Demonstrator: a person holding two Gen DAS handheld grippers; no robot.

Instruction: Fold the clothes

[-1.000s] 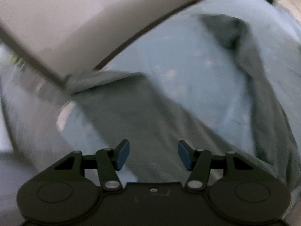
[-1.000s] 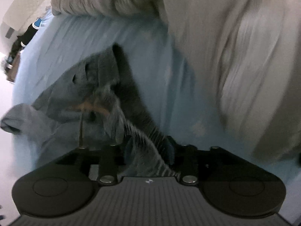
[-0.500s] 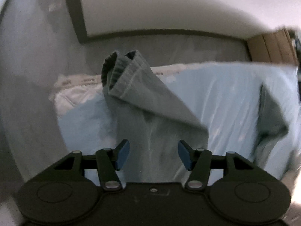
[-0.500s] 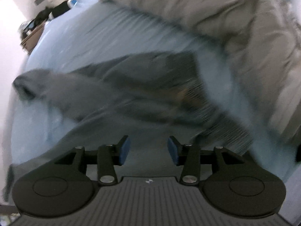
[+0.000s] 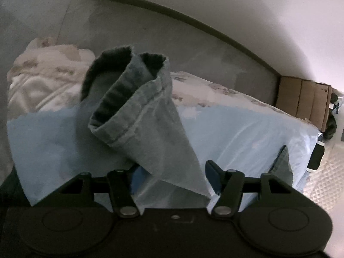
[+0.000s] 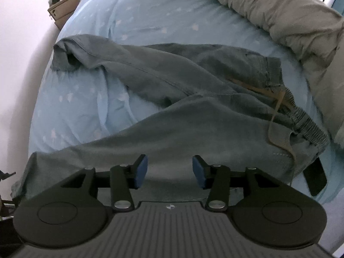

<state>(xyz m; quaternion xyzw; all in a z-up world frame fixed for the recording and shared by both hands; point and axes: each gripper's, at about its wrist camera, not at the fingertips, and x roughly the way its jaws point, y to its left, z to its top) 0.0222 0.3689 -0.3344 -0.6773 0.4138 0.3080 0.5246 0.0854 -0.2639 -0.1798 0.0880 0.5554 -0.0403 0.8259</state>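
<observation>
Opening claws (image 6: 169, 171) over grey trousers (image 6: 193, 111)

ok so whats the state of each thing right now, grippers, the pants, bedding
left gripper: jaws opening, pant leg fabric between them, not pinched
right gripper: jaws opening, nothing gripped, over the near pant leg
grey pants: unfolded, spread rumpled on the bed, legs apart
pant leg cuff: bunched, standing up open
drawstring: loose, trailing over the waistband
blue sheet: wrinkled
grey duvet: pushed aside in a heap
</observation>
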